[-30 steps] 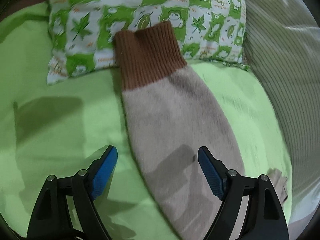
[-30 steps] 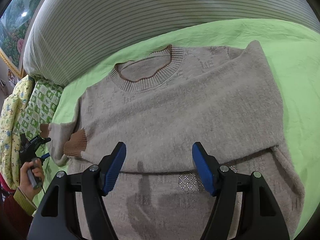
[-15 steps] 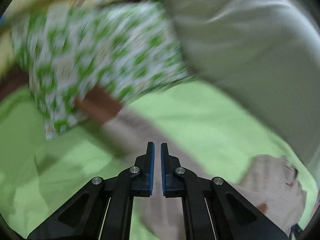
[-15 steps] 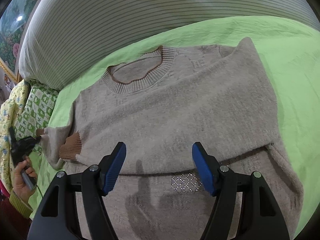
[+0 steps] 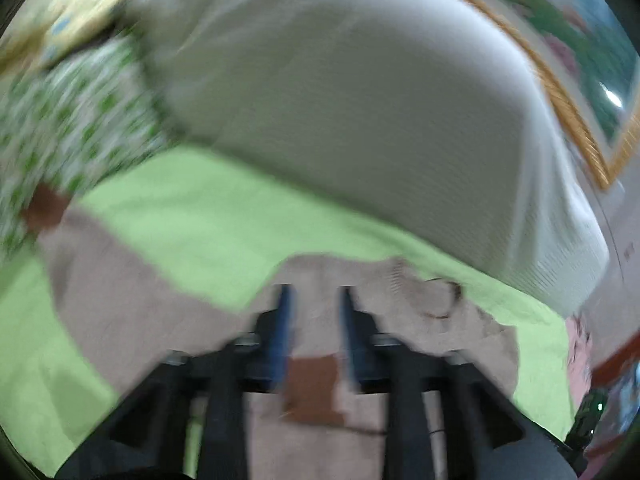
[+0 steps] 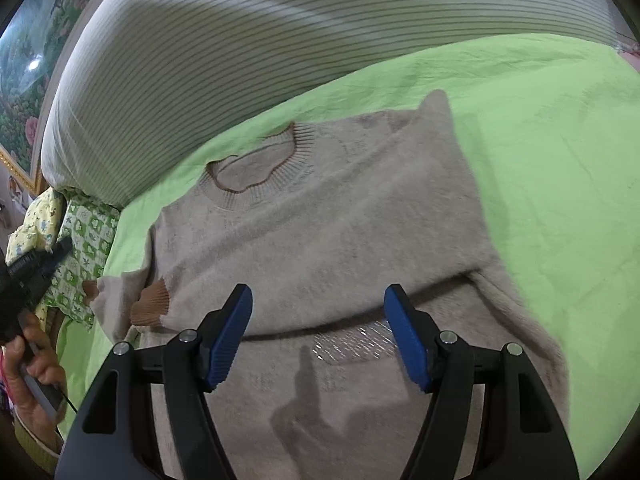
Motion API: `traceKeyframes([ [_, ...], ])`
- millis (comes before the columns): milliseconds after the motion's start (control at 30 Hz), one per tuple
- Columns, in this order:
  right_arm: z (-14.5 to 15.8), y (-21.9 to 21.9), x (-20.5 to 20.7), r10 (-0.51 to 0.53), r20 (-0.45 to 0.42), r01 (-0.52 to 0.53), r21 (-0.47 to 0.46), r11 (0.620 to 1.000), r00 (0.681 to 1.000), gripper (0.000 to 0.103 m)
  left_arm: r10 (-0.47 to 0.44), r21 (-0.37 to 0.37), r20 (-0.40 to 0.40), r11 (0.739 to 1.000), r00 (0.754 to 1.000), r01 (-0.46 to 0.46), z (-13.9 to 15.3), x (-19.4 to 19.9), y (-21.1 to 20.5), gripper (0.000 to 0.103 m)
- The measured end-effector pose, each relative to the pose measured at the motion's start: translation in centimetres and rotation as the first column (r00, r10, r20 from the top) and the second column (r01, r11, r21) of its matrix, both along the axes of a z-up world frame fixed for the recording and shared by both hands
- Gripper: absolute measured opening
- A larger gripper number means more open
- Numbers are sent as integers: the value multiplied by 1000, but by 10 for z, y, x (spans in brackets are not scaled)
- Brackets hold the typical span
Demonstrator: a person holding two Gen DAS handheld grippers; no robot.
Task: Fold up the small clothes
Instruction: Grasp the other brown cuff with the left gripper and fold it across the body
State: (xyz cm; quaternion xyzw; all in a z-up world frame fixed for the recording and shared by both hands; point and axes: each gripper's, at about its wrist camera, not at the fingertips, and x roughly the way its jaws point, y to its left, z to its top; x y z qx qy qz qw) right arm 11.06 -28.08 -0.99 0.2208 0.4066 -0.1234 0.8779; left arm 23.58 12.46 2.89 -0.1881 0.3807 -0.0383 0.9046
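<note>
The left tool (image 5: 312, 308), clenched half a second ago, is being opened again above the beige sweater (image 6: 320, 240), nothing gripped. The sweater is lying on the green bed (image 6: 560, 140); the right tool (image 6: 318, 336) is being held released, unchanged.

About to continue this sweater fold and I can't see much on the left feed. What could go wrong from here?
1. The left gripper has just been opening over the sweater; its view is blurred, so a grab may miss.
2. The folded sleeve's brown cuff lies loose at the edge and could slide off.
</note>
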Motion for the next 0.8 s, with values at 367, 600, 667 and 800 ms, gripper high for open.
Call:
traceKeyframes([
  [367,-25,10,12,21,-72,-20,8,1000,997,69,469,80,-239,882,851,-464,-92,29,214,61],
  [600,-23,37,31,99,-66,-99,-4,995,993,69,336,130,-213,940,917,-314,-99,71,194,5],
  [667,-19,39,32,106,-50,-106,-8,994,993,69,277,104,-127,959,952,-265,-71,63,167,4],
  [800,-15,35,30,75,-32,-75,3,997,997,69,101,5,33,995,994,-101,-3,49,90,4],
])
